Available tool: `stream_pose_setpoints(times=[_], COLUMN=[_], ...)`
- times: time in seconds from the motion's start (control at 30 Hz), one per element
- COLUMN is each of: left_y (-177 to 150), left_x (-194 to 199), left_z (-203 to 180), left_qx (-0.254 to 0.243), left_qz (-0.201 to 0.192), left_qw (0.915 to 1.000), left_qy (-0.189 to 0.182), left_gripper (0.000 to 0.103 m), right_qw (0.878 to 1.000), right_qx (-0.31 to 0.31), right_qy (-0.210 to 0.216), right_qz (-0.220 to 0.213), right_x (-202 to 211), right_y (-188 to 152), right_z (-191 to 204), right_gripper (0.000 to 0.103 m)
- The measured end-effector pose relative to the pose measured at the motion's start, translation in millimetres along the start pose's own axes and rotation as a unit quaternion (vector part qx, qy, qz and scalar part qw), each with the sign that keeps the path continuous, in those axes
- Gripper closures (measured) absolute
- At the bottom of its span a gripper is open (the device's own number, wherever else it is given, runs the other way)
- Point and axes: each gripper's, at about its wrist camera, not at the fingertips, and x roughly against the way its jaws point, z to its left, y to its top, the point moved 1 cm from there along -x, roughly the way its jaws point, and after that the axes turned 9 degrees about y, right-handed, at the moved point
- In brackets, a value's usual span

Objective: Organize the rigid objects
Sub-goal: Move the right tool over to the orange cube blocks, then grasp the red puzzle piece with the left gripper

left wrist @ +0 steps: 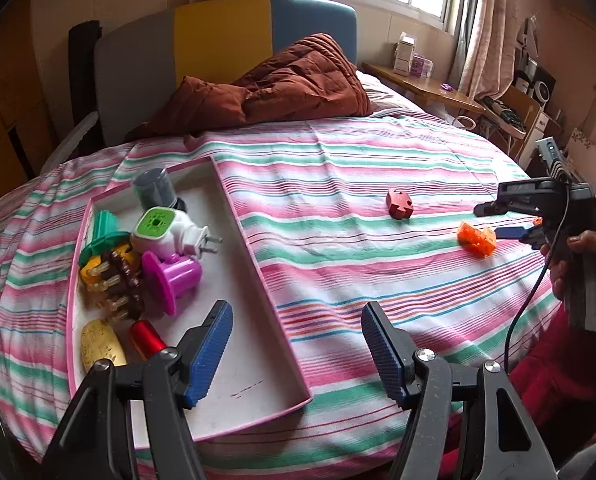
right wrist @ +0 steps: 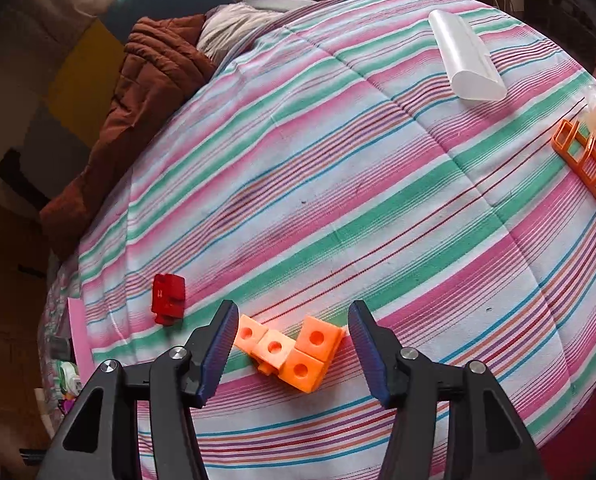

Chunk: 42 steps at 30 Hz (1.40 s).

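Note:
An orange block piece (right wrist: pixel 294 350) made of joined cubes with holes lies on the striped bedspread, between the fingers of my right gripper (right wrist: pixel 292 346), which stands open around it with gaps on both sides. From the left wrist view the same orange piece (left wrist: pixel 477 239) lies just in front of the right gripper (left wrist: pixel 502 222). A small red block (right wrist: pixel 168 298) (left wrist: pixel 399 203) lies to its left. My left gripper (left wrist: pixel 296 348) is open and empty above the near right rim of the pink-edged tray (left wrist: pixel 258 264).
The tray holds a white-green plug adapter (left wrist: pixel 166 232), a purple spool (left wrist: pixel 170 278), a grey cylinder (left wrist: pixel 154 188), a red cylinder (left wrist: pixel 146 338), a yellow piece (left wrist: pixel 100 344) and other toys. A clear plastic tube (right wrist: pixel 466 58) and an orange rack (right wrist: pixel 590 168) lie at the right. A brown quilt (left wrist: pixel 282 80) lies behind.

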Motion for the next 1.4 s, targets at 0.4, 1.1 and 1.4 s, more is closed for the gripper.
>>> stream_pose_setpoints(times=[0.4,1.1,1.4], left_y=[39,109,93], left_x=[-51,-182,-170], left_z=[-55,-154,-142], left_qx=[-0.026,-0.105,-0.119], left_qz=[0.029,0.060,0.024], left_qw=[0.9976,0.9915,0.9917], left_qy=[-0.056,-0.049,-0.041], left_gripper=[0.035,0.055,0.069], right_qw=[1.000,0.998,0.998], right_qx=[-0.015,-0.033,-0.041], right_qy=[-0.003,0.032,0.037], right_qz=[-0.021,-0.037,-0.033], right_x=[6,13,12], right_y=[5,11,12], right_z=[-6,-11,-14], right_gripper=[0.045,0.045,0.045])
